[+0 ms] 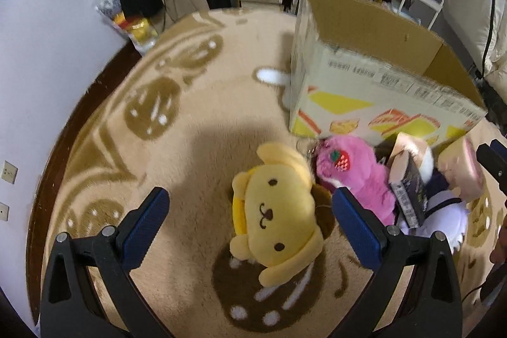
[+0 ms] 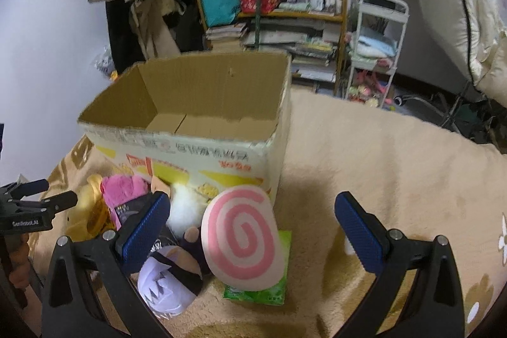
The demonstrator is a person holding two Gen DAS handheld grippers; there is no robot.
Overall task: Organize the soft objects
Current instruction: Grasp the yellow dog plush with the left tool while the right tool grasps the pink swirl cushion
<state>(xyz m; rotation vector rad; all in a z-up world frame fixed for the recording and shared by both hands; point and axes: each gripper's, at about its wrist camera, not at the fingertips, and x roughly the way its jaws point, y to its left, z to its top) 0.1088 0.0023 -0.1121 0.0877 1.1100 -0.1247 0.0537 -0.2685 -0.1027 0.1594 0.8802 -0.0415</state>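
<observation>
A yellow dog plush (image 1: 277, 219) lies on the beige rug, between the fingers of my open left gripper (image 1: 250, 205), which hangs just above it. Beside it lie a pink strawberry plush (image 1: 351, 176), a dark booklet (image 1: 408, 192) and a white-haired doll (image 2: 171, 281). My right gripper (image 2: 250, 205) is open over a pink-and-white swirl cushion (image 2: 240, 236), which leans on a green packet (image 2: 263, 290). An open, empty cardboard box (image 2: 196, 129) stands behind the pile. The left gripper (image 2: 38, 195) shows at the left edge of the right wrist view.
A shelf (image 2: 269, 15) with bags, books and bottles stands behind the box, with a white cart (image 2: 374, 53) to its right. Coats hang by the wall (image 1: 47, 21). A snack bag (image 1: 126, 21) lies at the rug's far edge. Bare rug (image 2: 396, 154) spreads to the right.
</observation>
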